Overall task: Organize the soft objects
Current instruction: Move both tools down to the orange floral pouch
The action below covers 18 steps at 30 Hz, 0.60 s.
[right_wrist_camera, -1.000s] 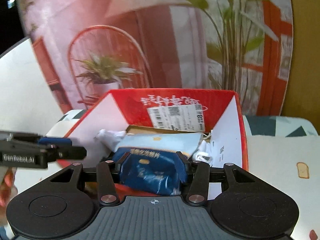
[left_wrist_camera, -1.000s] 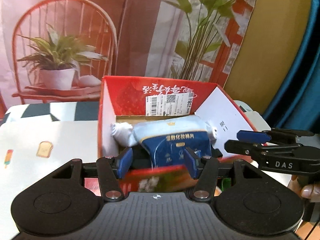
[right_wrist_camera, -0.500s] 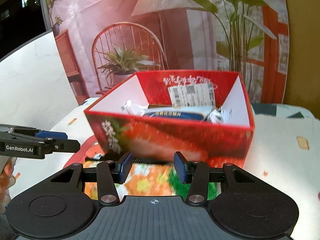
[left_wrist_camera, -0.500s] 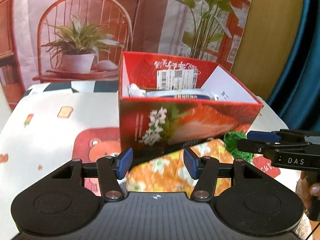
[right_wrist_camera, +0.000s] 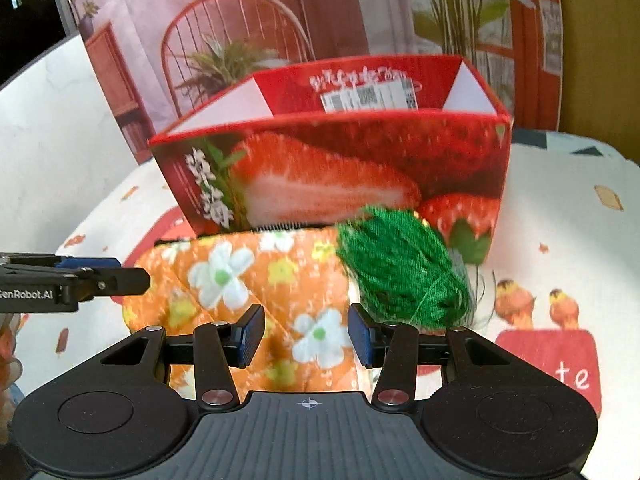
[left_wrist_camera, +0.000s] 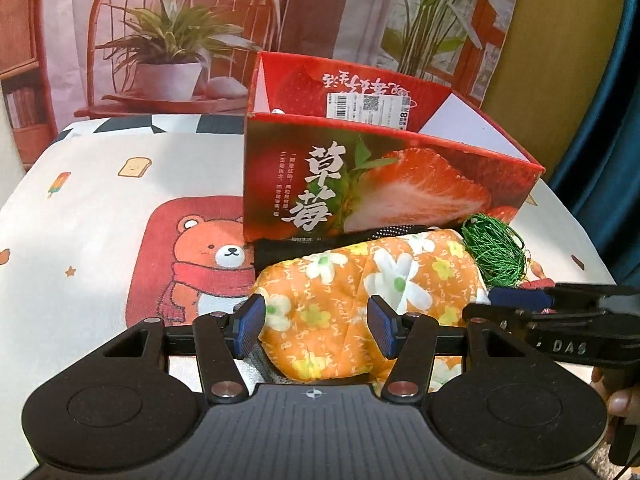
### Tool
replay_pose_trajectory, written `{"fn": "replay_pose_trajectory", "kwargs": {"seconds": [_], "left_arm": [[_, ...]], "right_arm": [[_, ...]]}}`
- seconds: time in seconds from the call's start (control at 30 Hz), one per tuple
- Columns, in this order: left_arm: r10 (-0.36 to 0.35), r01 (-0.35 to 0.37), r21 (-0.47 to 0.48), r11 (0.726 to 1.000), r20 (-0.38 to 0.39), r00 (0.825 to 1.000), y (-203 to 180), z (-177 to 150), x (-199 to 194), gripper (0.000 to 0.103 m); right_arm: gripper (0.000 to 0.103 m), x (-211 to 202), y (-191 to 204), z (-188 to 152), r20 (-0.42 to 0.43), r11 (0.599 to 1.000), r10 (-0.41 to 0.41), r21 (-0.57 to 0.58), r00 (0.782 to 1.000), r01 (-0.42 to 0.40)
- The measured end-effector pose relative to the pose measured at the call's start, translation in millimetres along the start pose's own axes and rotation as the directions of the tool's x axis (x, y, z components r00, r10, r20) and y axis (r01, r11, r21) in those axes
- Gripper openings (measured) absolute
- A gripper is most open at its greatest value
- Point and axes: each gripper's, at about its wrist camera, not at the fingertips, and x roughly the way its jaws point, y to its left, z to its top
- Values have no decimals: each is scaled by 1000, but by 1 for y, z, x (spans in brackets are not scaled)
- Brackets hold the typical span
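The way straight ahead is blocked by the red strawberry box (left_wrist_camera: 384,184), against whose front wall the orange floral quilted bundle (left_wrist_camera: 360,304) and green yarn ball (left_wrist_camera: 494,254) are crowded. Open bench (left_wrist_camera: 100,216) is left beside the box, over the bear print (left_wrist_camera: 212,264).

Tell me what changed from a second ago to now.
Both grippers pulled back from above the strawberry box and sank to the orange floral cloth lying before it; the left gripper and right gripper now straddle the cloth. The blue packet remains in the box, the green yarn beside the cloth, jaw widths unchanged.
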Motion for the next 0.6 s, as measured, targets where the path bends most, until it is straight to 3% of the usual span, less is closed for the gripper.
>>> {"fn": "replay_pose_trajectory", "kwargs": {"seconds": [0.33, 0.6], "left_arm": [[25, -25, -68, 997, 0, 1000, 16, -6, -3, 59], [9, -10, -150, 989, -1, 1000, 28, -12, -2, 66]], "right_arm": [[43, 13, 10, -8, -43, 1000, 1, -13, 999, -2], [43, 11, 10, -12, -34, 1000, 6, -8, 999, -7]]}}
